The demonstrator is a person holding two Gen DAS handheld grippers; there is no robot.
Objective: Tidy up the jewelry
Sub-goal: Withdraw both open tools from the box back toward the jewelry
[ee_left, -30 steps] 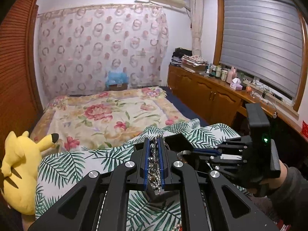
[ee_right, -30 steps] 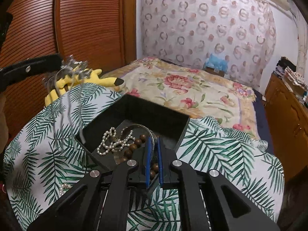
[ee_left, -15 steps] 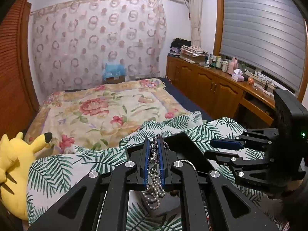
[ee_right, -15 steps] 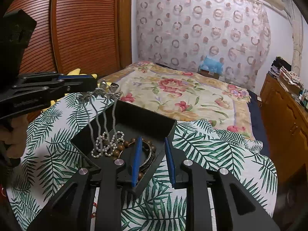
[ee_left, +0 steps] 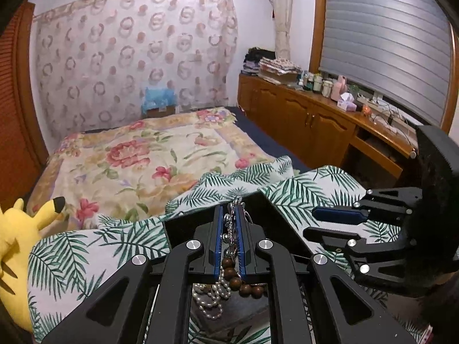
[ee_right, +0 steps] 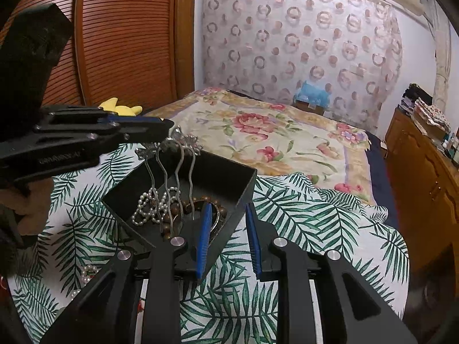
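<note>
Two grippers share our view. Our left gripper (ee_left: pixel 229 239) (ee_right: pixel 160 127) is clamped on the ornate top of one silver hair comb (ee_right: pixel 172 172), whose four wavy prongs hang down into the black box (ee_right: pixel 229 180). Our right gripper (ee_right: pixel 229 240) (ee_left: pixel 330 225) has its jaws spread and empty, its left finger just over the near right wall of the box, its right finger outside it.

Inside that single box we count one pearl strand (ee_right: pixel 146 206) (ee_left: pixel 210 301), one string of brown wooden beads (ee_left: pixel 238 279) and one metal bangle (ee_right: pixel 218 218). More pearls (ee_right: pixel 86 272) lie loose on the palm-leaf cloth (ee_right: pixel 315 220) near its left edge. Right of the box, the cloth runs bare to its far edge. One yellow plush toy (ee_left: pixel 17 246) sits at the cloth's left side.
</note>
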